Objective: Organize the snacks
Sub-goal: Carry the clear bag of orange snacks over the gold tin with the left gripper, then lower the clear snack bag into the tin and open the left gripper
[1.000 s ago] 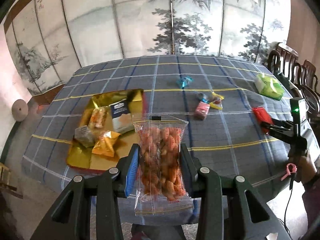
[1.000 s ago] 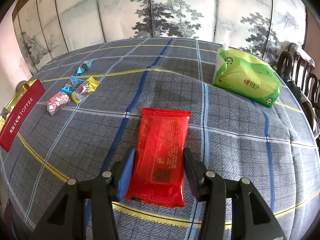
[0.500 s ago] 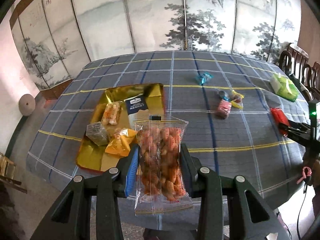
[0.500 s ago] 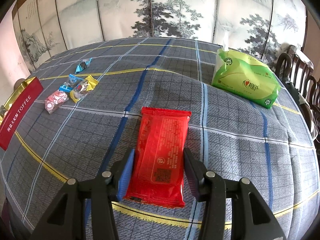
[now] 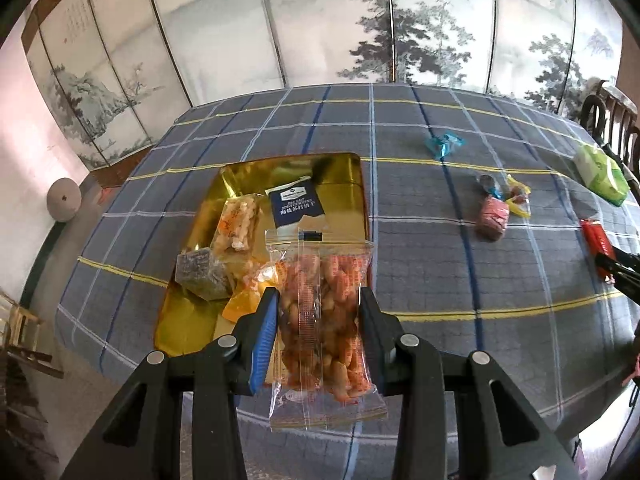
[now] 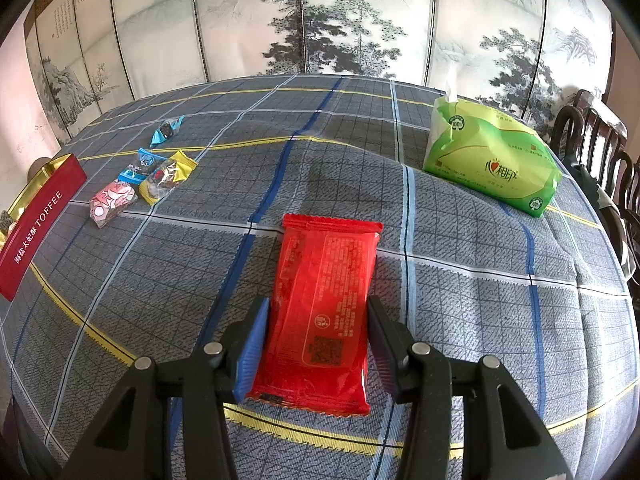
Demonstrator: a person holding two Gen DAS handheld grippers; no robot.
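While our left tongs [image 5: 318, 334] pinch one clear bag of orange snacks [image 5: 322, 316] between both pads, held above the near edge of the gold tin [image 5: 348, 184], our right tongs [image 6: 316, 346] straddle one red packet [image 6: 326, 304] lying flat on the worktop [image 6: 480, 300]; whether their pads actually press it we cannot tell.

We count four snacks in the tin ahead-left of the left tongs: a dark blue packet [image 5: 296, 205], a pale clear packet [image 5: 238, 222], a grey block [image 5: 202, 274] and an orange packet [image 5: 250, 300] partly hidden behind the left pad. Four small wrapped candies lie loose far ahead-left of the right tongs: one teal [image 6: 167, 131], one blue [image 6: 142, 166], one yellow [image 6: 168, 177], one pink [image 6: 112, 202].

One green tissue pack [image 6: 490, 160] sits ahead-right. The tin's red side, lettered TOFFEE, shows only in the right view; its contents show only in the left. The left view cuts off the right tongs at its edge.
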